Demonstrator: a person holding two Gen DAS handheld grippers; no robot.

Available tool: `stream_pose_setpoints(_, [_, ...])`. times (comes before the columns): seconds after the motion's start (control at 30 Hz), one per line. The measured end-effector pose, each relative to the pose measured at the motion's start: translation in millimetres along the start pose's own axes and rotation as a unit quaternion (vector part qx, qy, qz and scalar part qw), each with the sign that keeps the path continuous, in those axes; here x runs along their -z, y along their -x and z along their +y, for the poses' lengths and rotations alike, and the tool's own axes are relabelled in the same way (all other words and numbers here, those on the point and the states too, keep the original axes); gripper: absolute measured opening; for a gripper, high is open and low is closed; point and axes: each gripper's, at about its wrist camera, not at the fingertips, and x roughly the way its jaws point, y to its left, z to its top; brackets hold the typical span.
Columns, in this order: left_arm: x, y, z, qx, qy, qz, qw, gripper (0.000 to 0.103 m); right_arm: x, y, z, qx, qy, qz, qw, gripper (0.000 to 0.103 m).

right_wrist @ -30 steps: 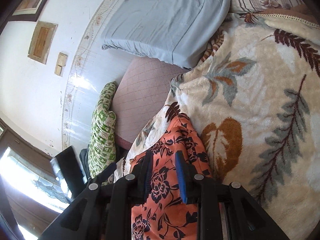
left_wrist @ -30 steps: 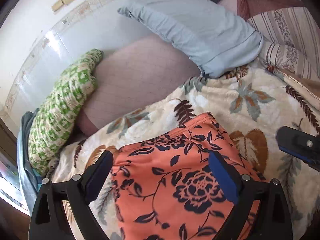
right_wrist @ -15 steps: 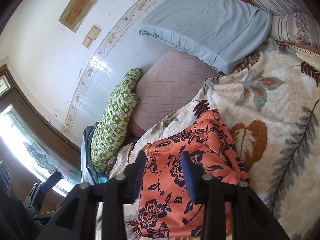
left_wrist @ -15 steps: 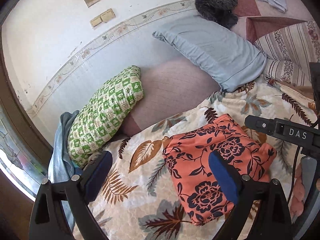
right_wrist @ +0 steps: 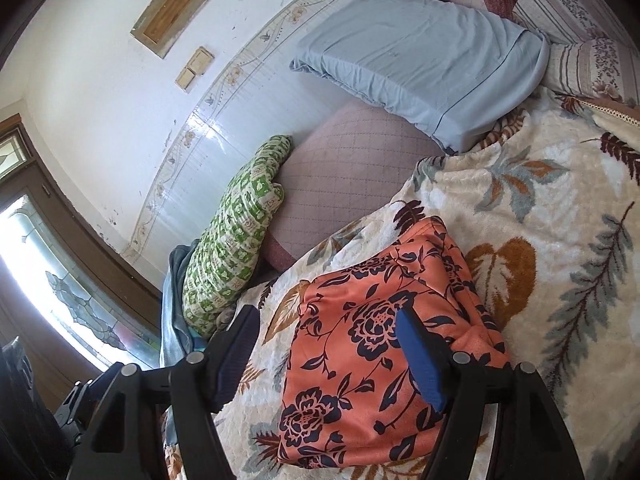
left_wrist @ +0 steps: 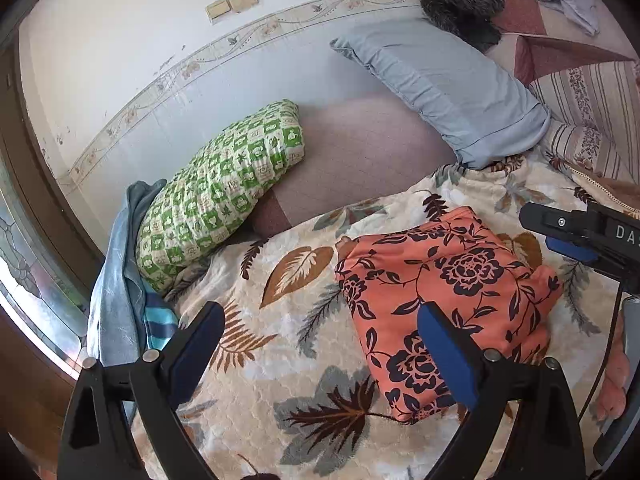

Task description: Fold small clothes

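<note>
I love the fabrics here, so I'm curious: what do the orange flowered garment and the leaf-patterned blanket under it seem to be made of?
The orange flowered garment looks like thin, smooth knit, probably synthetic: it lies in soft folds with a slight sheen. The leaf-patterned blanket looks like thick plush fleece: its surface is fuzzy and embossed in small bumps. The exact fibres cannot be told.

Left wrist view: looks from above bed, down and forward along left hand-held gripper (left_wrist: 316,344) toward wall (left_wrist: 120,60); garment (left_wrist: 436,304) near, right of centre. Right hand-held gripper enters at right edge.

Right wrist view: closer, tilted, looks along right hand-held gripper (right_wrist: 328,344) over garment (right_wrist: 380,344) toward same wall.

Shared: garment, blanket (left_wrist: 280,360), green pillow (left_wrist: 224,196), blue pillow (left_wrist: 448,84), wall.
</note>
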Motion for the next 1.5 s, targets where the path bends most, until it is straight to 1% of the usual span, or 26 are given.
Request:
stream_pose_setpoints(0.1, [5,-10,2,0.001,0.011,0.015,0.9998,0.097,2,-2,4,-0.004,0.01,0.011,1.0,0.074])
stream_pose_setpoints(0.27, [16,-18,8,0.007,0.029,0.022,0.9993,0.097,8,-1,19,-0.005,0.041,0.025,0.999,0.074])
stream_pose_setpoints(0.47, [37,-27,27,0.018,0.074,0.036,0.9964,0.097,24,11,37,-0.004,0.068,0.038,0.997,0.074])
stream_pose_setpoints(0.53, [44,-31,34,0.021,0.088,0.04,0.9951,0.097,31,14,46,0.002,0.085,0.034,0.996,0.074])
stream_pose_setpoints(0.63, [55,-36,45,0.013,0.106,0.043,0.9934,0.097,42,15,60,0.017,0.12,0.03,0.992,0.074])
stream_pose_setpoints(0.7, [63,-39,52,0.01,0.117,0.04,0.9923,0.097,49,12,67,0.016,0.127,0.032,0.991,0.074])
stream_pose_setpoints(0.8, [70,-47,61,0.017,0.13,0.05,0.9901,0.097,58,3,74,0.02,0.138,0.042,0.989,0.074])
stream_pose_setpoints(0.9, [74,-53,69,0.015,0.136,0.054,0.9892,0.097,68,-6,82,0.023,0.155,0.054,0.986,0.074])
stream_pose_setpoints(1.03, [74,-56,76,0.013,0.144,0.052,0.9882,0.097,77,-12,91,0.024,0.178,0.057,0.982,0.074])
stream_pose_setpoints(1.5, [71,-62,70,0.019,0.144,0.047,0.9882,0.097,69,-18,80,0.03,0.169,0.061,0.983,0.074])
